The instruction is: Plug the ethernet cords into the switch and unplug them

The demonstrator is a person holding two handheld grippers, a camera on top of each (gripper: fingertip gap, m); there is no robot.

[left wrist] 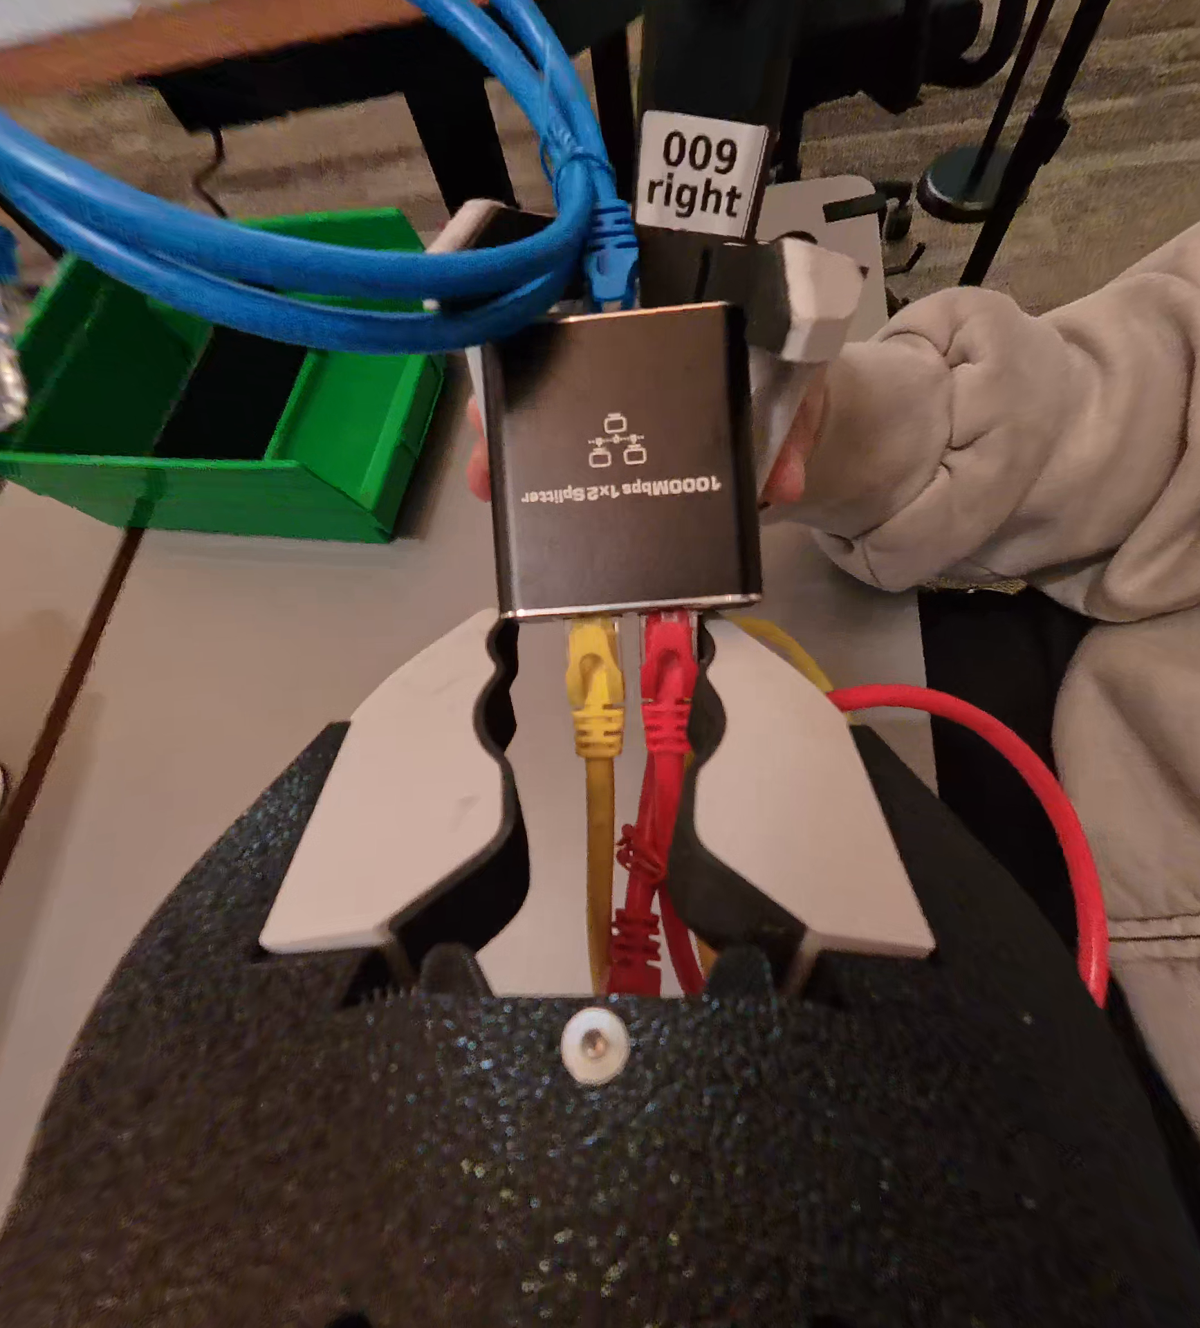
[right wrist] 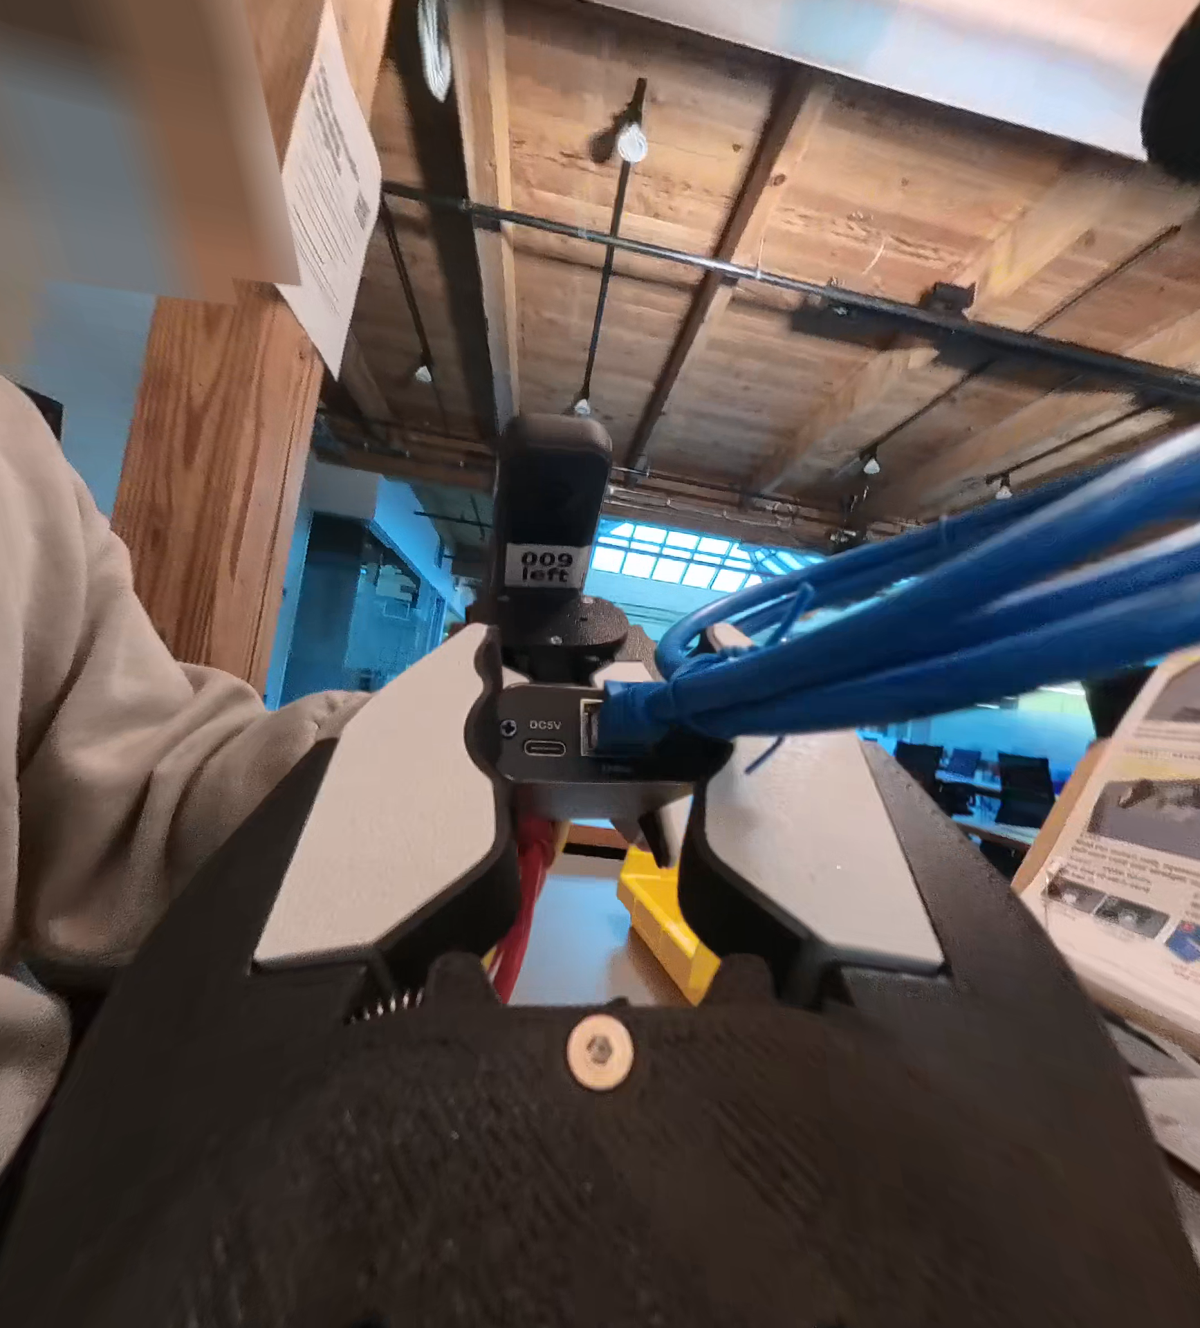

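Left wrist view: left gripper (left wrist: pixel 600 632) fingers spread either side of the yellow plug (left wrist: pixel 593 690) and red plug (left wrist: pixel 667 690), pinching neither; tips sit at the near end of the switch (left wrist: pixel 622 460). Both plugs look seated in that end. Blue cord (left wrist: pixel 295 266) runs into the far end, its bundle looping left of the switch over a green bin (left wrist: pixel 338 460).

Right wrist view: right gripper (right wrist: pixel 593 726) fingers pressed on the switch's sides, holding it off the table. Likely reason: bracing the body so a plug can be pulled without it sliding.

Writing: white print and a network icon on the switch's top, a small port marking on its far face, white number stickers on both gripper cameras. Contents not noted.
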